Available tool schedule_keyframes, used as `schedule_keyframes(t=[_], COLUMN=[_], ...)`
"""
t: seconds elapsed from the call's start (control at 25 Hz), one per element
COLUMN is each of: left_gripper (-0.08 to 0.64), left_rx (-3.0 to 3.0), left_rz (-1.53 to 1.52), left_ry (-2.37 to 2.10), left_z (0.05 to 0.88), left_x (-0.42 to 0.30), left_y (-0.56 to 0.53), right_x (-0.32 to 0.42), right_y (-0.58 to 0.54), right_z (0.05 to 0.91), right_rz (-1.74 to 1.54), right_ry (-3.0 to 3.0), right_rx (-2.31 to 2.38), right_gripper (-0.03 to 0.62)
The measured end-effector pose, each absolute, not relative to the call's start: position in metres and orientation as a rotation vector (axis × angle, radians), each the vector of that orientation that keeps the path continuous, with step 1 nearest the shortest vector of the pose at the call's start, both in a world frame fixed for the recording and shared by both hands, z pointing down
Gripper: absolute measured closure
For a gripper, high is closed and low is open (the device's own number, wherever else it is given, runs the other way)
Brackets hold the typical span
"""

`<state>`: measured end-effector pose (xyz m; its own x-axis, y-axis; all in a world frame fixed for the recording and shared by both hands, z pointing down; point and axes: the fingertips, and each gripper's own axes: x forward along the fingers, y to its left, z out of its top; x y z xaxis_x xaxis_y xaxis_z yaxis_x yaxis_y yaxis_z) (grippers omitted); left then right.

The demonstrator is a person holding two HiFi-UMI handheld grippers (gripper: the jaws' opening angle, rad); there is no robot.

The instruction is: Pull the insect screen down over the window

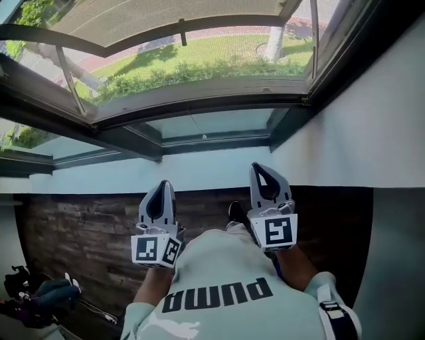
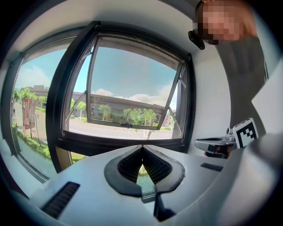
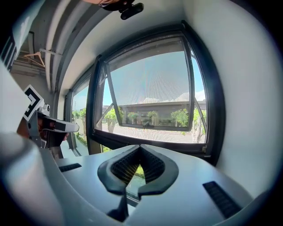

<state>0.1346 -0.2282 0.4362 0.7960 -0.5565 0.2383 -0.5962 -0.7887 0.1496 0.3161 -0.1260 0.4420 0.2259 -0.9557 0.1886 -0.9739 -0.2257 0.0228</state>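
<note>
The dark-framed window [image 1: 199, 99] fills the top of the head view, its sash [image 2: 128, 126] tilted outward with grass and a road beyond. A fine mesh texture shows across the upper pane [image 1: 153, 20] and in the right gripper view [image 3: 152, 84]; I cannot tell where the screen's lower edge lies. My left gripper [image 1: 161, 192] and right gripper [image 1: 264, 176] are side by side close to the person's chest, below the white sill [image 1: 166, 174], pointing at the window. Both are shut and hold nothing. Each also appears in the other's view: the right gripper [image 2: 216, 143], the left gripper [image 3: 53, 126].
A white wall [image 1: 372, 133] runs along the window's right side. Under the sill is a dark stone-clad wall [image 1: 80, 226]. Dark tools or bags [image 1: 40, 295] lie on the floor at the lower left. A fixed lower pane [image 1: 212, 123] sits beneath the open sash.
</note>
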Motion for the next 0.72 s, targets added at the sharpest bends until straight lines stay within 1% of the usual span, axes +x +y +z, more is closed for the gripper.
schedule_keyframes(t=[0.16, 0.28, 0.52, 0.72], left_gripper=[0.548, 0.548, 0.548, 0.548], left_rx=[2.832, 2.851, 2.82, 2.854], left_rz=[0.259, 0.255, 0.235, 0.189], left_ry=[-0.917, -0.938, -0.959, -0.923], left_z=[0.423, 0.42, 0.439, 0.436], left_x=[0.116, 0.084, -0.003, -0.076], left_y=[-0.211, -0.19, -0.141, -0.083], right_x=[0.302, 0.279, 0.2, 0.132], right_y=[-0.114, -0.099, -0.051, 0.01], right_z=[0.434, 0.432, 0.444, 0.446], right_rz=[0.179, 0.166, 0.206, 0.246], right_ry=[-1.842, -1.827, -1.853, -1.849], right_rx=[2.348, 2.339, 2.357, 2.42], right_gripper=[0.584, 0.584, 0.584, 0.584])
